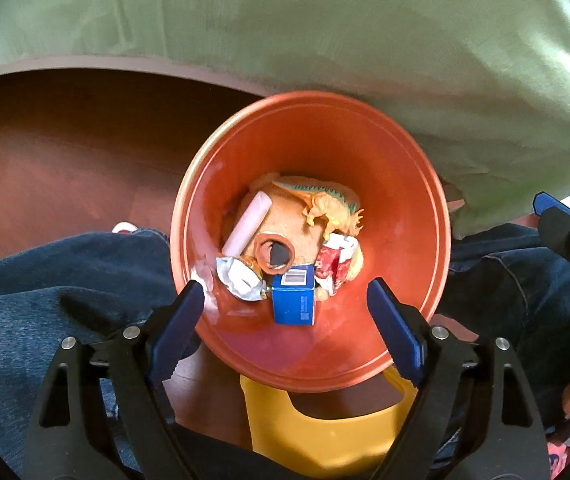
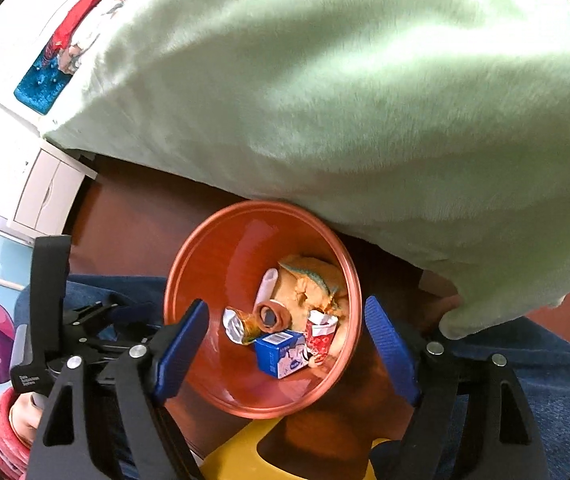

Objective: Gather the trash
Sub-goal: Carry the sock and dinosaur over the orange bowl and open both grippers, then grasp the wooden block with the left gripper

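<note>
Though the green blanket (image 1: 365,40) hides the far rim of the orange bin (image 1: 245,152), its contents show plainly: a blue carton (image 1: 293,300), a red-and-white carton (image 1: 335,264), crumpled foil (image 1: 239,280), a pale tube (image 1: 249,220), a brown ring (image 1: 274,256) and an orange toy lizard (image 1: 331,208). The left gripper (image 1: 285,300) and right gripper (image 2: 285,328) both hover above with fingers spread wide, holding nothing. Only the right wrist view shows the white cabinet (image 2: 45,192). The yellow object (image 1: 325,432) below the bin is cut off.

Beneath us a reddish-brown wooden floor (image 1: 45,152), an orange bin (image 1: 413,184) standing on it, a green blanket (image 1: 325,40) draping to it behind
</note>
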A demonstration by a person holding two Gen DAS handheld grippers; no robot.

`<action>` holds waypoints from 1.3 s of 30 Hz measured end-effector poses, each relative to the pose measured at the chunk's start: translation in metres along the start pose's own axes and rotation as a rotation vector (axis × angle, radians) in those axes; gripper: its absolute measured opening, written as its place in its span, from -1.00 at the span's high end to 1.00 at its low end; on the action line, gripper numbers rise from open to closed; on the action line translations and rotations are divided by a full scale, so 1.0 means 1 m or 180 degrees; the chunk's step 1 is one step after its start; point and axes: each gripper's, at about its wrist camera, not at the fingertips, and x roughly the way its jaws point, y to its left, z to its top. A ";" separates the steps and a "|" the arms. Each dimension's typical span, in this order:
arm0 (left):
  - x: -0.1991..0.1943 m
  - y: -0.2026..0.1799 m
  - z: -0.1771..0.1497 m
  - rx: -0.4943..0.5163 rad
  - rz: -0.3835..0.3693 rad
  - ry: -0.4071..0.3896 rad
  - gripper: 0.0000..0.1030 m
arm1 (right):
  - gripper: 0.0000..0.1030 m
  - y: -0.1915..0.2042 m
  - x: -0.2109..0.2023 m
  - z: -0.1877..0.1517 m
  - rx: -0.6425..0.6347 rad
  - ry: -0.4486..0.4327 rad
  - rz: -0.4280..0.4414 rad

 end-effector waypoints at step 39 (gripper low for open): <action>-0.186 0.006 0.278 0.0098 0.0424 -0.1998 -0.68 | -0.61 0.045 -0.131 0.080 -0.0259 -0.1257 0.0426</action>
